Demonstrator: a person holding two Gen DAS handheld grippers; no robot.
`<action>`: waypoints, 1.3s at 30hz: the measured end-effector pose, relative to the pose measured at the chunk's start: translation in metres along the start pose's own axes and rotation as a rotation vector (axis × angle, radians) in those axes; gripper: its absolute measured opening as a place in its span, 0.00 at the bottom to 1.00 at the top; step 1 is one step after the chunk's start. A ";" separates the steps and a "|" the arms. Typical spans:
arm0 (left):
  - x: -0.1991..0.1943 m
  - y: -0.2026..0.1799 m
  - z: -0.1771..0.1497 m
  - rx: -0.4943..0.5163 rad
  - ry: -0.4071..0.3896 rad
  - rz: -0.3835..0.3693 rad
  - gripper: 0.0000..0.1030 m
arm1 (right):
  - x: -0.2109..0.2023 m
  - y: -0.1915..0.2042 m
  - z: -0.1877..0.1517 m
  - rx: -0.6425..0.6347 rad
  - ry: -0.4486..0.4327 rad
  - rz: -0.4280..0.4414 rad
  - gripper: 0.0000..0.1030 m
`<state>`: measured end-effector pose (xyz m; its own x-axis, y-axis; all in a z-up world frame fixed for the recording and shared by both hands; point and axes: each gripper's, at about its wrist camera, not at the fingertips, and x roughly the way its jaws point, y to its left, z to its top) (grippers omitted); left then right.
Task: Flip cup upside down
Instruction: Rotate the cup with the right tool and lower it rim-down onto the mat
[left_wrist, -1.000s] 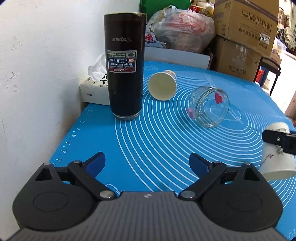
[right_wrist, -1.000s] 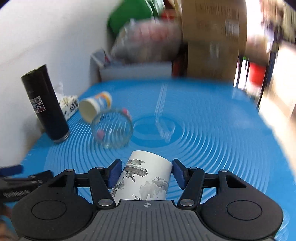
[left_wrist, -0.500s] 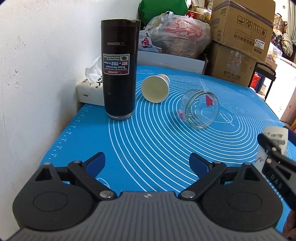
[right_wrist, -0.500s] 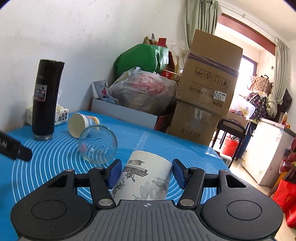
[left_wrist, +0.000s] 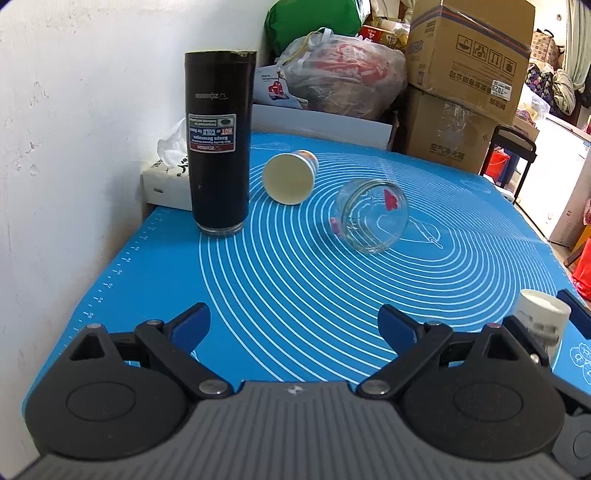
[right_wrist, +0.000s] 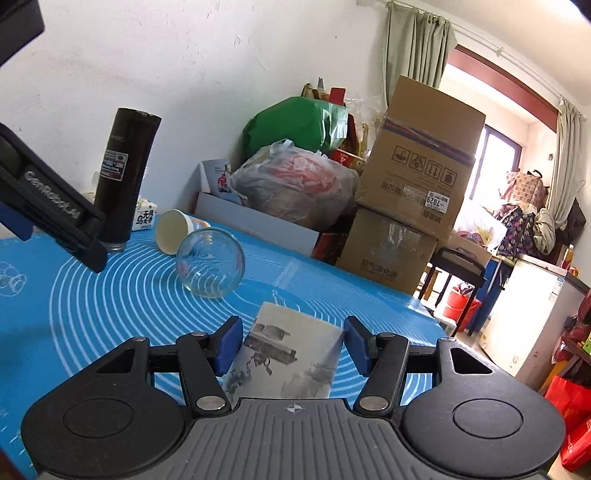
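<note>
Our right gripper (right_wrist: 293, 343) has its blue pads closed against both sides of the white cup (right_wrist: 286, 352), the one printed with grey ink scenery, and holds it low over the blue mat (right_wrist: 110, 302) at the near right edge. Our left gripper (left_wrist: 293, 326) is spread wide with nothing between its fingers, hovering over the mat's near left part.

Farther out we see a glass jar (left_wrist: 371, 218) lying on its side near the mat's centre, and just beyond it a paper cup (left_wrist: 290, 177), also on its side, its mouth turned toward us. A tall black tumbler (left_wrist: 219, 142) stands upright by the white wall, its label reading upside down, with a tissue box (left_wrist: 166, 181) behind it. Cardboard boxes (right_wrist: 413, 206) and a plastic bag (right_wrist: 295, 184) are stacked past the mat's far edge.

From the left wrist view the cup (left_wrist: 541, 317) is mostly hidden behind our own gripper body. From the right wrist view its lower part is cut off, so we cannot tell whether it touches the mat.
</note>
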<state>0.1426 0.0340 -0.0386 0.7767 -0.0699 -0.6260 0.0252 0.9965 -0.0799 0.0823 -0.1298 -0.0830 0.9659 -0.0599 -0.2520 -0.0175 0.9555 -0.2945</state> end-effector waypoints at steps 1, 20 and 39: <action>-0.001 -0.001 -0.001 0.001 0.002 -0.002 0.94 | -0.004 -0.001 -0.001 0.003 0.005 0.003 0.55; -0.039 -0.034 -0.034 0.066 0.021 -0.051 0.94 | -0.045 -0.037 0.003 0.175 0.137 0.080 0.89; -0.101 -0.063 -0.068 0.130 -0.053 -0.071 0.94 | -0.117 -0.087 -0.014 0.305 0.210 0.137 0.92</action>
<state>0.0198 -0.0251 -0.0230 0.8020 -0.1417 -0.5802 0.1600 0.9869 -0.0199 -0.0330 -0.2101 -0.0410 0.8853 0.0466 -0.4627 -0.0348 0.9988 0.0341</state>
